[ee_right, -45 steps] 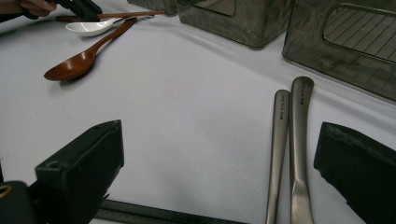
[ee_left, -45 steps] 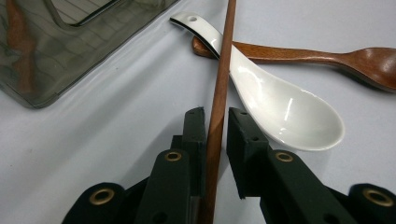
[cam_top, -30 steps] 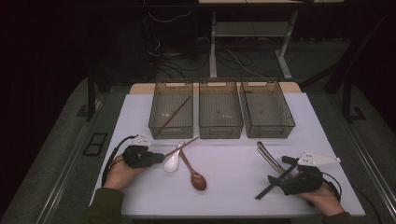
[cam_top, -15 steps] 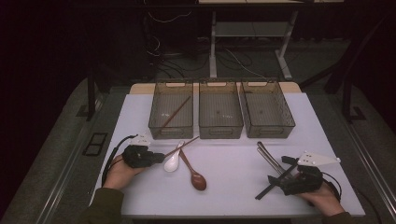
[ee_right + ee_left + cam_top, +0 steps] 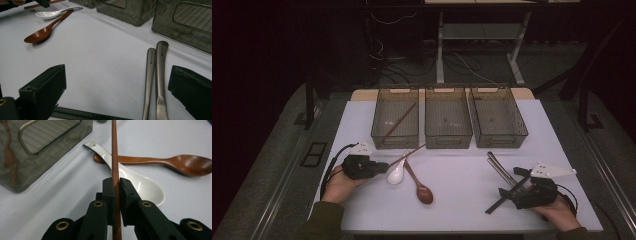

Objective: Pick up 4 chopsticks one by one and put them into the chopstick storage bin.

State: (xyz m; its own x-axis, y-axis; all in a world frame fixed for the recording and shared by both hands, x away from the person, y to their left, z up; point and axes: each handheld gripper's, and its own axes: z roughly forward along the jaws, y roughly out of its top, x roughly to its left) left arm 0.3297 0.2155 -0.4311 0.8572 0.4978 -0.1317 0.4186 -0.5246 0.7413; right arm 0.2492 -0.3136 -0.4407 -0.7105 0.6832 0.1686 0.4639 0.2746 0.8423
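Observation:
My left gripper (image 5: 382,166) (image 5: 117,185) sits at the table's left, shut on a thin brown chopstick (image 5: 408,153) (image 5: 115,150) that points toward the bins. The stick passes over a white ceramic spoon (image 5: 396,174) (image 5: 140,186), which lies across the handle of a brown wooden spoon (image 5: 419,186) (image 5: 175,162). At the right front, my right gripper (image 5: 504,192) (image 5: 117,77) is open wide with nothing between its jaws. Two metal utensil handles (image 5: 499,167) (image 5: 156,75) lie side by side just inside its right jaw.
Three dark see-through bins stand in a row at the back: left (image 5: 387,141), middle (image 5: 448,141), right (image 5: 502,141). Another chopstick (image 5: 401,120) leans inside the left bin. White tabletop stretches between the two hands.

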